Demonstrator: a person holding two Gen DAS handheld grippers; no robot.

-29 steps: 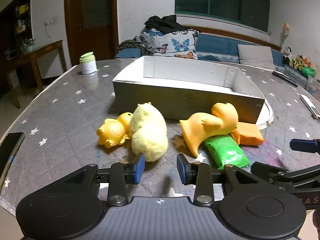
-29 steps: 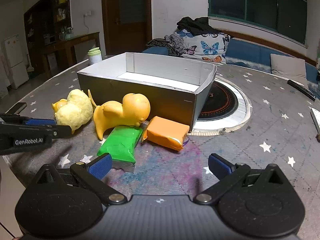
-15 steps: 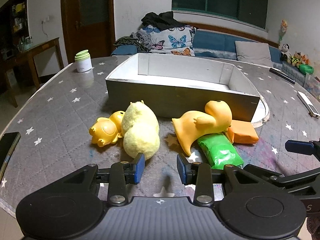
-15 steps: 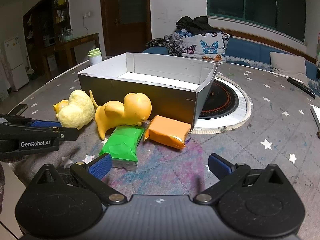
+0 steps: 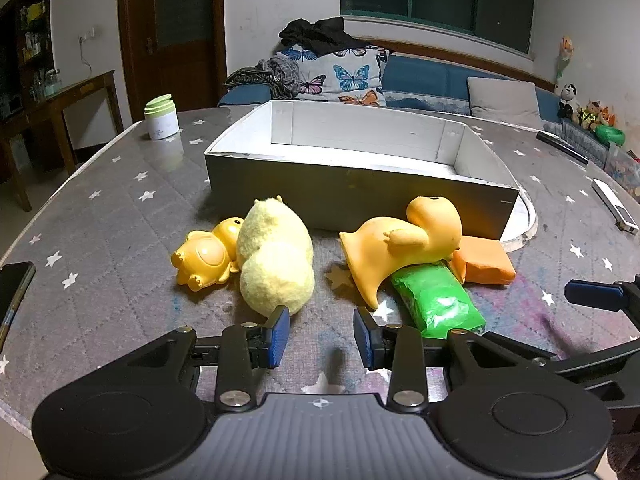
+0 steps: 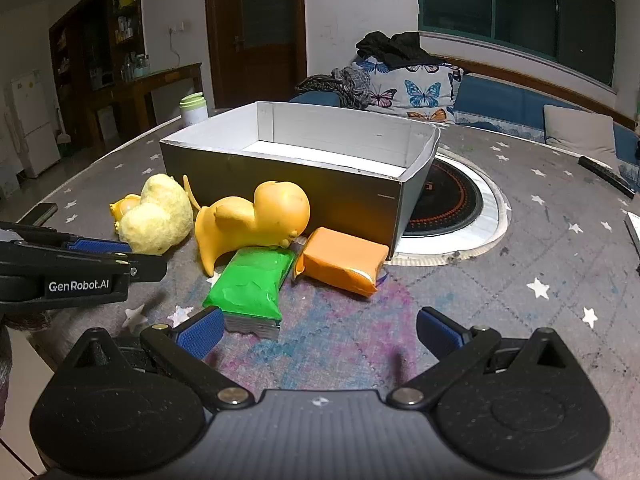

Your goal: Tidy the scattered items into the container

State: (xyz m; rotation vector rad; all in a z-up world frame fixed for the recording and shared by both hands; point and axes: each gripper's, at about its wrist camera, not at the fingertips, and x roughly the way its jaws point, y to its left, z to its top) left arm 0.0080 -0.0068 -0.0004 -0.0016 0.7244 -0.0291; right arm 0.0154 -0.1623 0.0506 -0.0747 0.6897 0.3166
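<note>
**Grey starred cloth, toys strewn before an empty box**

Grey quilted fabric printed with white stars covers the table (image 5: pixel 100 216), with purple and blue smears nearest the cameras. The left tongs (image 5: pixel 320 334) are released, nothing between their blue pads; the pale yellow plush toy (image 5: pixel 276 256) lies just past their left finger. The right tongs (image 6: pixel 316 332) gape wider, also empty, with the green packet (image 6: pixel 248 284) just ahead of their left finger. In the right wrist view the left tongs enter from the left edge, their side printed "GenRobot.AI".

Beside the plush, touching it, lies a small orange toy (image 5: pixel 204 256). To the right, a large orange rubber duck (image 5: pixel 400 248) lies on its side across the green packet's far end, and an orange packet (image 6: pixel 340 260) sits beside them against the box corner.

Behind all of them stands the container (image 5: pixel 360 196), a grey box with a white inside, nothing visible in it. A round black hob (image 6: pixel 448 196) is set in the table beyond its right corner. A dark phone (image 5: pixel 14 292) lies at the left edge, a green-lidded white jar (image 5: pixel 161 117) farther back.

Beyond are a blue sofa with butterfly cushions, a dark wooden door and dark windows.
</note>
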